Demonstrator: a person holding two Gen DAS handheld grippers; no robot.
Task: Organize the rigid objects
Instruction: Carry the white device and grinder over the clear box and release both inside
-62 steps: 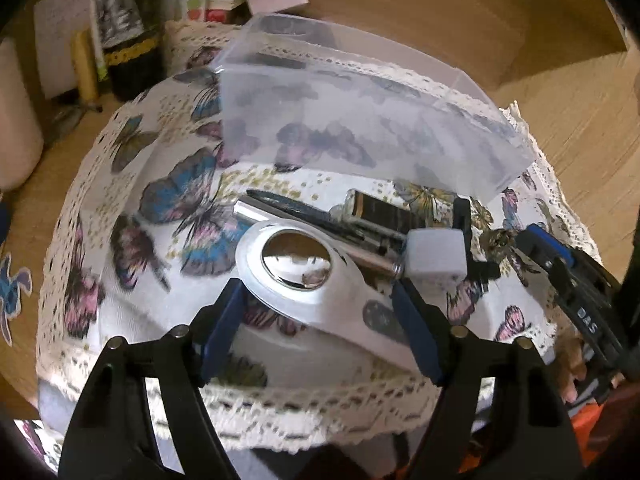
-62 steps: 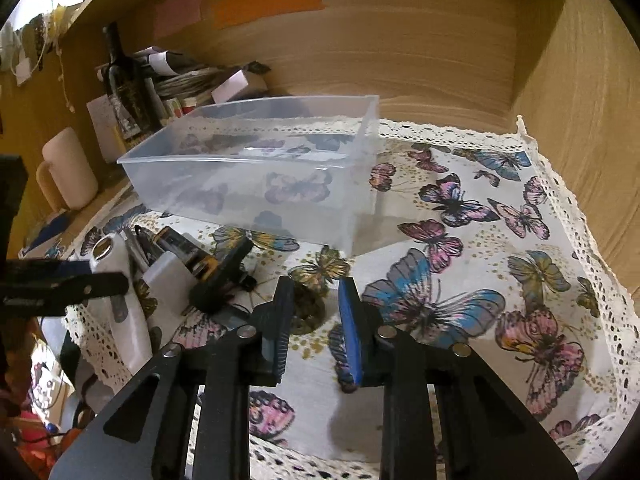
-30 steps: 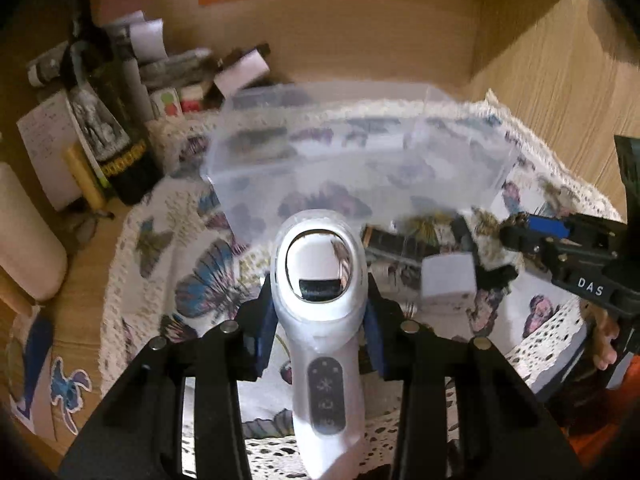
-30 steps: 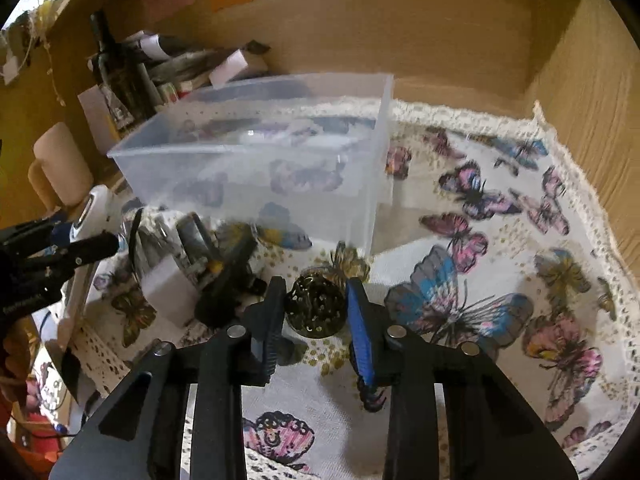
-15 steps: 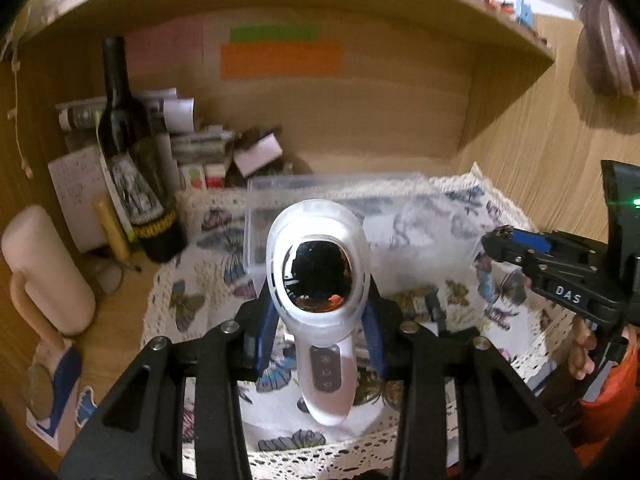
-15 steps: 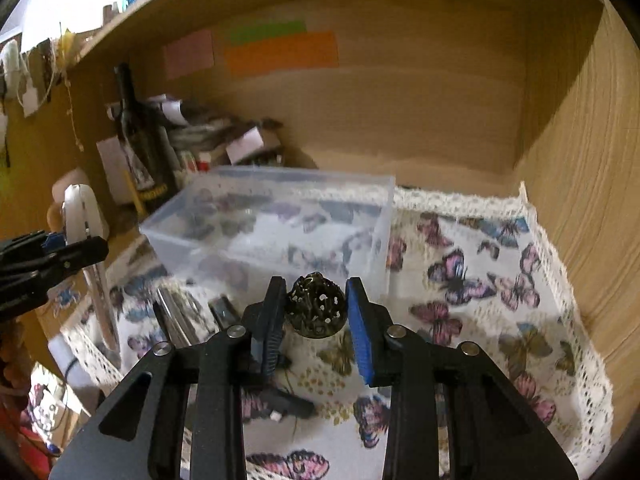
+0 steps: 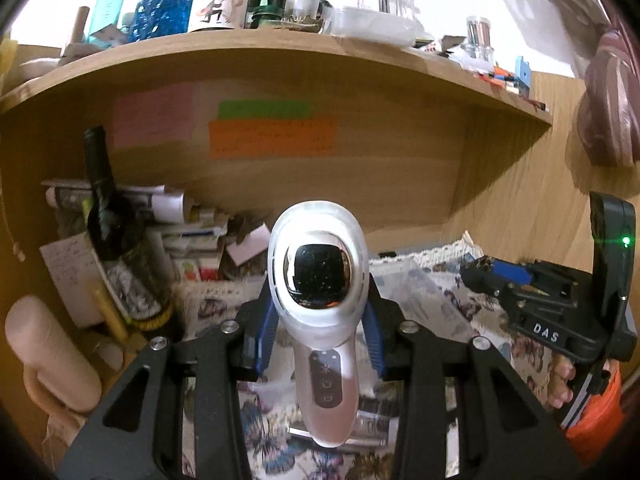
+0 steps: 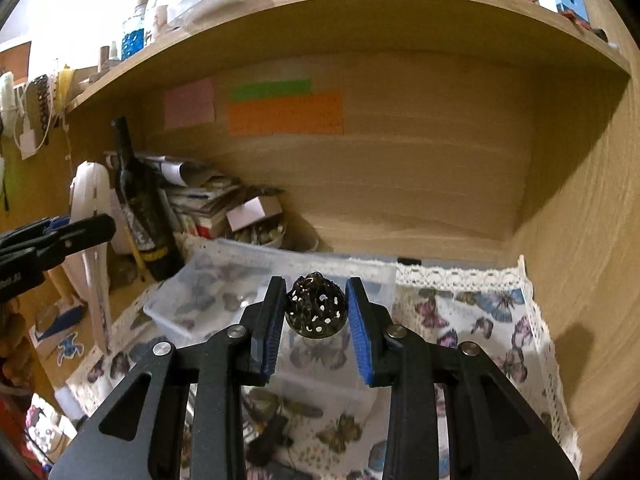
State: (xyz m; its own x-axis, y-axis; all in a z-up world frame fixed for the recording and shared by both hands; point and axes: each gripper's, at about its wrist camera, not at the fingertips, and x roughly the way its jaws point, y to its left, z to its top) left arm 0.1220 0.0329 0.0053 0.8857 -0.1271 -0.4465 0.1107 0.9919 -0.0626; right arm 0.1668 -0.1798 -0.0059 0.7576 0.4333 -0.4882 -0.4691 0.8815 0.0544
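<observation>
two claws aloft, one thing clamped in each

far left, in the left wrist view: pale cylinder (image 7: 44,356) with a handle, standing on the wooden tabletop (image 7: 112,364). next to it, dark wine bottle (image 7: 120,240) upright in front of a pile of papers and rolled sheets (image 7: 160,216). above, on the back wall of the wooden alcove: pink note (image 7: 154,118), green note (image 7: 264,108) and orange note (image 7: 272,138), side by side under a crowded shelf (image 7: 280,50).

centre of that view: left claw (image 7: 318,344) clamped on a white handheld device (image 7: 320,312), blue pads pressed against both flanks just under its oval head; dark mirrored face turned toward the camera, button strip running down the handle, handle hanging below the pads. held clear above the butterfly cloth (image 7: 448,304) with lace edging.

right edge of that view: right claw (image 7: 486,274) seen from the side, black body lettered "das", green light lit, fingertips of a hand (image 7: 562,384) curled around the grip.

right wrist view, left to right: left claw (image 8: 70,232) with the white device (image 8: 90,216) seen edge-on, then the bottle (image 8: 140,208), then a clear plastic bin (image 8: 224,296) sitting on the cloth (image 8: 480,320). right claw (image 8: 318,316) closed on a small dark perforated dome (image 8: 316,310), pads touching both its sides, held above the near part of the bin. small dark objects (image 8: 268,436) lying on the cloth below, too blurred to name.
</observation>
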